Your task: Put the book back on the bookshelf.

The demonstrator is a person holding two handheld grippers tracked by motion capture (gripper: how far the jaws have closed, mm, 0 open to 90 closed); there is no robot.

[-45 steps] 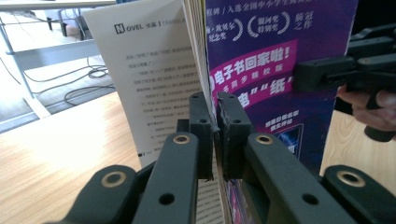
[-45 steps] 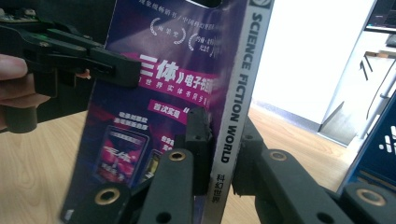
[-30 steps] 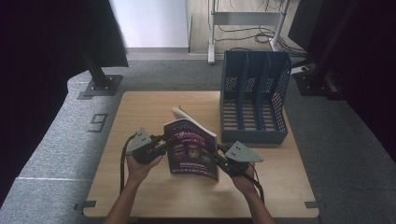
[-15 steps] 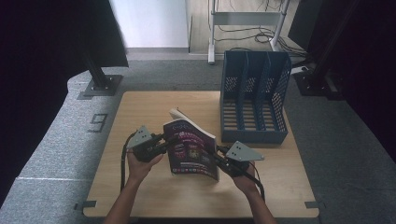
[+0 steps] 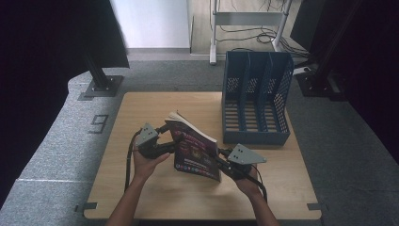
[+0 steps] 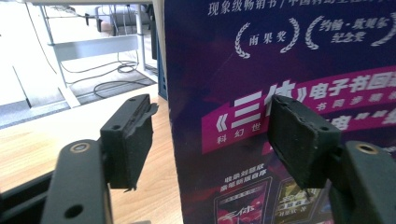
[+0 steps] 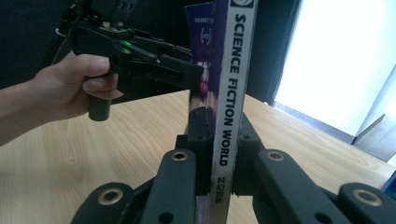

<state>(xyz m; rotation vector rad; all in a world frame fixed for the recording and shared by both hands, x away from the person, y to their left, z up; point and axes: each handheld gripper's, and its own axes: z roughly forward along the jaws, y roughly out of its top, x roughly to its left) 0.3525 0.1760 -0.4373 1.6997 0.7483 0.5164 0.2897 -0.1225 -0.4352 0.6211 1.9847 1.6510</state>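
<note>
Both grippers met at the magazine [image 5: 196, 149] beside the file rack [image 5: 255, 96]: right gripper [image 7: 218, 135] clamped its spine, left gripper [image 6: 212, 135] gaped; close squarely first.

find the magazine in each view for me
High view: magazine stands mid-table between both hand-held grippers.
Left gripper view: its purple cover takes up the right side.
Right gripper view: its spine rises at centre.
Shared landmark: the wooden table.

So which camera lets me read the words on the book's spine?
The right gripper view: the magazine spine reads SCIENCE FICTION WORLD, pinched in the right claw. The left gripper view shows its purple cover; the high view shows it small, standing up.
</note>
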